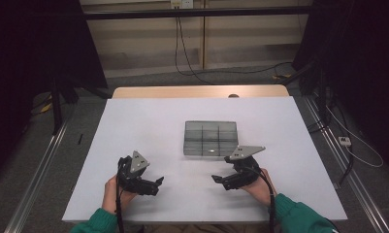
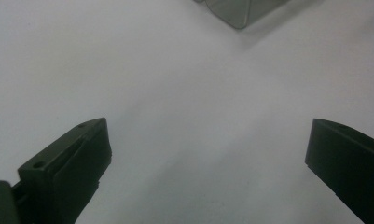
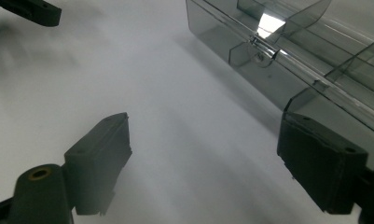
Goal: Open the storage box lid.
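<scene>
So my right claw (image 1: 215,179) is sitting low over the bench (image 1: 148,131) with its jaws spread fairly wide and nothing between them, just bare white surface. Looking along it in the right gripper view, the right claw (image 3: 203,149) has the smoky clear organizer box (image 3: 287,51) just beside its right-hand jaw, near enough that I can't tell whether the jaw tip is touching the box wall. There's a little latch tab (image 3: 250,51) on the box's near side. From the high view the organizer box (image 1: 210,138) sits around the middle of the bench, lid closed, with divided compartments showing through. My left claw (image 1: 159,182) is off to the left, well apart from the box, jaws also wide with nothing held. The two claws point toward each other across a gap of bare bench.
</scene>
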Motion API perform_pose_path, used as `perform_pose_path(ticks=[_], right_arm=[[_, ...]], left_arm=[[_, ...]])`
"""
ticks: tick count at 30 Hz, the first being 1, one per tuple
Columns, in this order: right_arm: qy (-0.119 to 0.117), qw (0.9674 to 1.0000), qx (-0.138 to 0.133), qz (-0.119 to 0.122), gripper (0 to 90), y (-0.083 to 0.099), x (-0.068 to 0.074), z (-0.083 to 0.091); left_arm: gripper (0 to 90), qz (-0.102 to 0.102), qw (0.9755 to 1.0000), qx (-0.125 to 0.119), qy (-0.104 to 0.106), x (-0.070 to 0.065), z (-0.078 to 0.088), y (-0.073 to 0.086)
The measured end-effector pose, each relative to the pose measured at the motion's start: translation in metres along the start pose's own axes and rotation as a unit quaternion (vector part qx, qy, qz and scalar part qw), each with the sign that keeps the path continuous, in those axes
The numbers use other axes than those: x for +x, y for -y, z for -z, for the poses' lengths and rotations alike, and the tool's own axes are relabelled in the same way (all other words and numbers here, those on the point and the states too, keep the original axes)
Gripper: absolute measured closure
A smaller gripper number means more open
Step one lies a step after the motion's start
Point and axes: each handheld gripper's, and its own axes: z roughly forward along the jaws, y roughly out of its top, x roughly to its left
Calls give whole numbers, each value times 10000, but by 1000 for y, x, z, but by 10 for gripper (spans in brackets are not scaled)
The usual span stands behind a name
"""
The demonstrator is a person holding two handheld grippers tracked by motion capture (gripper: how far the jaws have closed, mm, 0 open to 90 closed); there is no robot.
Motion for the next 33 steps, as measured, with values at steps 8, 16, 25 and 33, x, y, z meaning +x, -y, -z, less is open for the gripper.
perform_pose_path(ticks=[8,16,25,33], right_arm=[[123,9999,-106,-50,332,-3,-2,-4],[235,9995,-148,-158,531,-5,-3,-10],[309,9984,-235,-410,685,-9,-8,-17],[370,9970,-248,-627,774,-10,-16,-23]], left_arm=[[0,7,10000,2,7,0,0,0],[0,3,10000,5,12,0,0,0],[0,3,10000,4,16,0,0,0],[0,-13,10000,1,15,0,0,0]])
